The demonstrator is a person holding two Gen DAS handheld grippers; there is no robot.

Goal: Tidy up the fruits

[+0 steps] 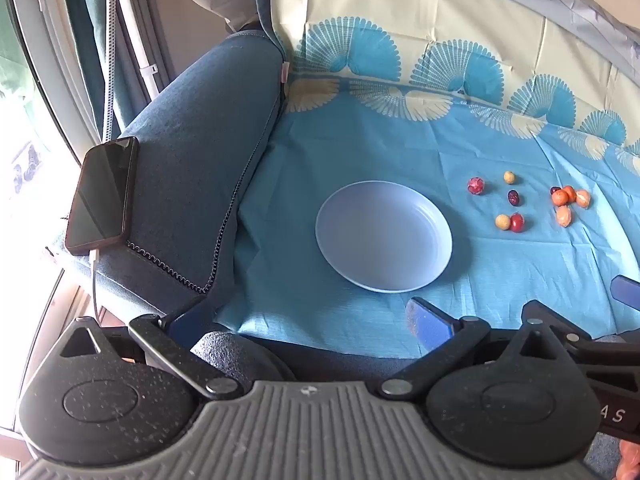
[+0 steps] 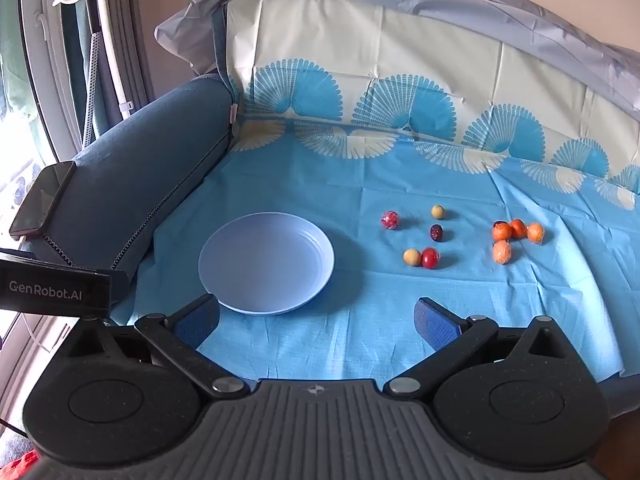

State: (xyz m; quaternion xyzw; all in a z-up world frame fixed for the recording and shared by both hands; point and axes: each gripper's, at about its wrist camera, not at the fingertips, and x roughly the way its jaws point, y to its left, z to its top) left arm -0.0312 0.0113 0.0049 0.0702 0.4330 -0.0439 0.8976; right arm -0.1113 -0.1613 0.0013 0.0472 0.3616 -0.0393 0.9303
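An empty pale blue plate [image 1: 384, 242] [image 2: 266, 262] lies on the blue cloth. To its right sit several small fruits: a pink-red one [image 2: 390, 220], a yellow one [image 2: 438, 212], a dark one [image 2: 436, 233], a yellow and red pair [image 2: 422, 258], and a cluster of small oranges [image 2: 514, 236] [image 1: 568, 200]. My left gripper [image 1: 308, 316] hovers open near the front edge, before the plate, nothing between its fingers. My right gripper [image 2: 318, 320] is open too, just in front of the plate's right side, holding nothing.
A blue sofa armrest [image 1: 200, 152] rises at the left with a black phone [image 1: 102, 194] and its charging cable on it. The patterned cloth [image 2: 400, 80] climbs the backrest behind. A window and curtains stand at the far left.
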